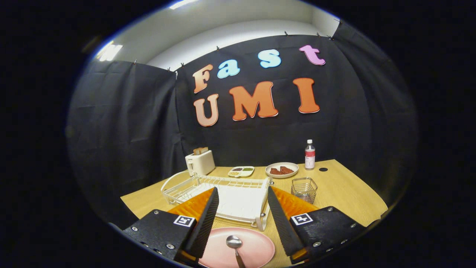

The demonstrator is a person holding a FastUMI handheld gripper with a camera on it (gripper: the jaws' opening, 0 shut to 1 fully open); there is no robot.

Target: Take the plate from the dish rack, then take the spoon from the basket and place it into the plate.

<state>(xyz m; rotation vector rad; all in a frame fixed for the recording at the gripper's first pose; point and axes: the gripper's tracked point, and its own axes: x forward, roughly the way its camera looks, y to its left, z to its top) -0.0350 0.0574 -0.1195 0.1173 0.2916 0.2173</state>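
Your tongs [241,223] hang spread and empty above the plate [256,249], where the spoon [235,245] already lies. Dip carelessly and you could knock the spoon out or shove the plate against the rack [238,197].

Nothing on the table [346,186] carries a word or number that I can read from here. The nearest things to signs are two square coded tags, the left tag [184,220] and the right tag [301,219], one on each side of the gripper [242,188] behind its fingers. They show a blocky pattern, not letters or digits. The bottle [309,154] at the back of the table wears a label [309,152], too small to make out. The gripper's fingers stand spread apart, pressing on nothing, with the plate [256,249] and the spoon [234,243] lying between them.
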